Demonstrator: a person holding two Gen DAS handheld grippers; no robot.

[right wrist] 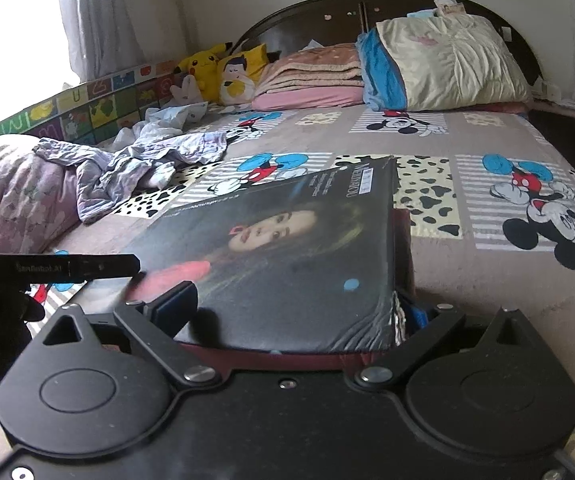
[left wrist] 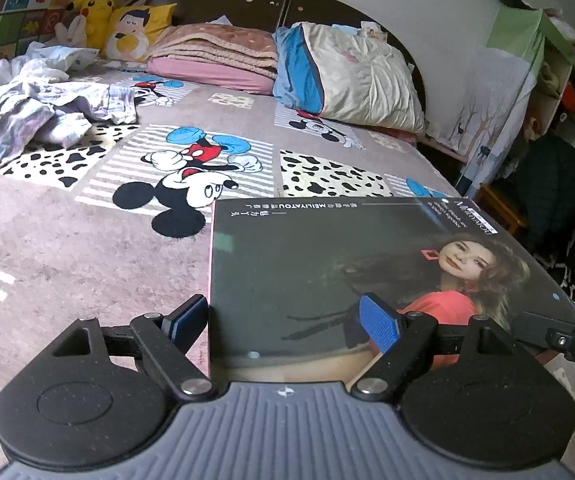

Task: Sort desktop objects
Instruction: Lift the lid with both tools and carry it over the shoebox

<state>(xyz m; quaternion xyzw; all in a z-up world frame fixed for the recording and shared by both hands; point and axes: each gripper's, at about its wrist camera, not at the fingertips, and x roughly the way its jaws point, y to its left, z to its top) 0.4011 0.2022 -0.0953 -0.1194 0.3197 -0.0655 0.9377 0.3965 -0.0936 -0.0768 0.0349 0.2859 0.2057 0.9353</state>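
Crowding the far end of the bed [left wrist: 87, 240] are seen pillows [left wrist: 351, 76], folded blankets [left wrist: 215, 52], a yellow plush [left wrist: 95, 12] and rumpled clothes [left wrist: 27, 116]. A flat black box [left wrist: 327, 264], printed with a portrait in a red top, is found at the near edge. It is straddled by the left gripper [left wrist: 287, 320] and the right gripper [right wrist: 287, 304], both spread wide; contact cannot be told.

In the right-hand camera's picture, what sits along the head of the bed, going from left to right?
Yellow Pikachu plush → yellow cartoon cushion → folded pink blankets → cream and blue pillow.
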